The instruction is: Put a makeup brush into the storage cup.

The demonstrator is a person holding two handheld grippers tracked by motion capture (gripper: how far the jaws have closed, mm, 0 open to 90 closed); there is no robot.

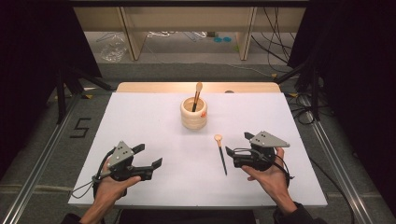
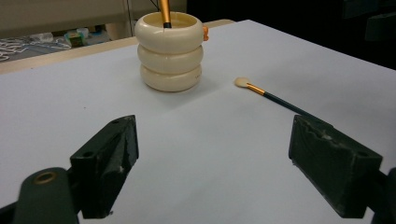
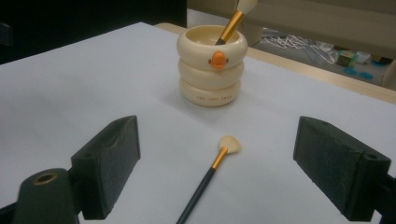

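Makeup brush with a dark slender handle, gold ferrule and pale fan-shaped bristle head (image 1: 221,153) lies flat on the white table (image 1: 154,121), just off the right gripper (image 1: 237,144) on its inner side and a little ahead of it. In the right gripper view the brush (image 3: 212,175) sits between the two black jaws, handle end towards the gripper and bristles pointing away towards the cream ringed holder with an orange beak (image 3: 212,65). Its long axis runs roughly along the gripper's line of sight, so a grasp would likely come across the handle. Right gripper's jaws stand wide apart and empty. The left gripper (image 1: 150,157) is likewise spread wide, holding nothing, and well apart from the brush (image 2: 273,96), so the right hand is clearly nearer. A second brush (image 1: 197,95) stands tilted inside the holder (image 1: 194,113), beyond the lying one.
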